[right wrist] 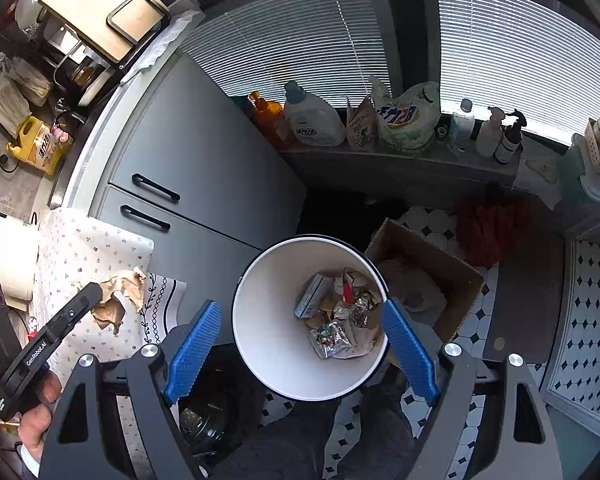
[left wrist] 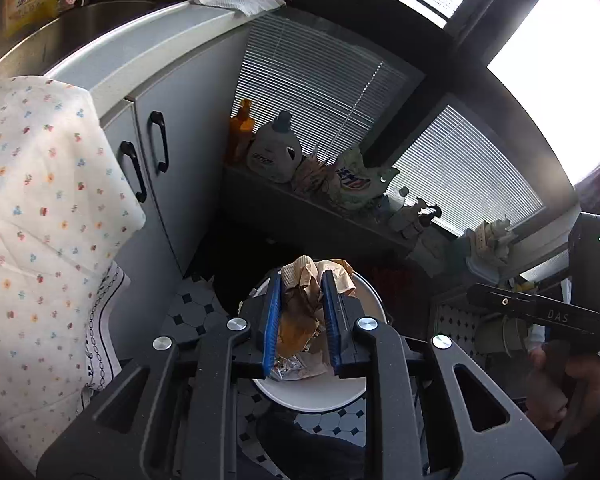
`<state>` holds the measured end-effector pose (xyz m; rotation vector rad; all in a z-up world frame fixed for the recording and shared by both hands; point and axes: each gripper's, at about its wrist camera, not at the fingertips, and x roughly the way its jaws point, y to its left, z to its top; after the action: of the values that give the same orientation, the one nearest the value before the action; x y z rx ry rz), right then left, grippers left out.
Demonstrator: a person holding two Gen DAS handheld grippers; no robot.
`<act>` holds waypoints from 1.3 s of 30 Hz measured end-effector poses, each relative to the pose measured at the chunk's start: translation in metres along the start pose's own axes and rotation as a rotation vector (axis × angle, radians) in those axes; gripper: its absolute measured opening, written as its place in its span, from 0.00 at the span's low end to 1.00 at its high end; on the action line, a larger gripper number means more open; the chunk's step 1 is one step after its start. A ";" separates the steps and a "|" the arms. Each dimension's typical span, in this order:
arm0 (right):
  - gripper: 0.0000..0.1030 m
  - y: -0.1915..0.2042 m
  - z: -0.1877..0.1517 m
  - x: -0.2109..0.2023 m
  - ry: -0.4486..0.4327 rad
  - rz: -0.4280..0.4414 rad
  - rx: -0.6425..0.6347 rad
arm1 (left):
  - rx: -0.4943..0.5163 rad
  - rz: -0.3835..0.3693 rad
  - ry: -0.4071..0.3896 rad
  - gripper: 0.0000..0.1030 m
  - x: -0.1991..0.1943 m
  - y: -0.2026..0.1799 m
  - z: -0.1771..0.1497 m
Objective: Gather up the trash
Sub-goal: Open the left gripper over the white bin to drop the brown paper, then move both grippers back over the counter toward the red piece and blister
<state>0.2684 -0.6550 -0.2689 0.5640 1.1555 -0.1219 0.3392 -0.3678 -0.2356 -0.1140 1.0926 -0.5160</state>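
The crumpled brown paper [left wrist: 305, 308] sits clamped between the two blue pads of my left gripper [left wrist: 300, 280], the fingers [left wrist: 271, 320] drawn close on either side of it so the wad bulges out past the tips and below the pads; through my left camera it hangs directly above the white bin [left wrist: 320, 394], whose rim shows beneath the fingers; from my right camera the same paper [right wrist: 116, 300] and the left gripper [right wrist: 94, 292] appear over at the left, in front of the floral cloth [right wrist: 88, 256], beside the bin rather than plainly over it, so I cannot tell exactly how it lines up with the mouth.

My right gripper [right wrist: 302, 338] holds nothing; its fingers [right wrist: 192, 346] stand wide apart, one on each side of the bin [right wrist: 260, 300] as I look down into it; inside lie foil wrappers [right wrist: 330, 336], a small box [right wrist: 312, 294] and other scraps at the bottom.

The bin stands on the black-and-white tiled floor [right wrist: 440, 224], in front of the grey cabinet [right wrist: 204, 152] with black handles; a cardboard box [right wrist: 428, 272] sits just beside it; behind, a low ledge [right wrist: 400, 160] under the blinds carries a detergent jug [right wrist: 314, 120], an orange bottle [right wrist: 270, 116] and a printed refill bag [right wrist: 406, 116].
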 end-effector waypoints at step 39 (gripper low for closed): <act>0.92 0.137 0.019 -0.014 -0.059 0.198 -0.280 | -0.253 0.267 -0.261 0.92 -0.135 0.095 -0.010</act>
<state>0.3300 -0.5495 -0.2022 0.4192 1.0314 0.1897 0.3148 -0.2217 -0.1622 -0.2467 0.8952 -0.1167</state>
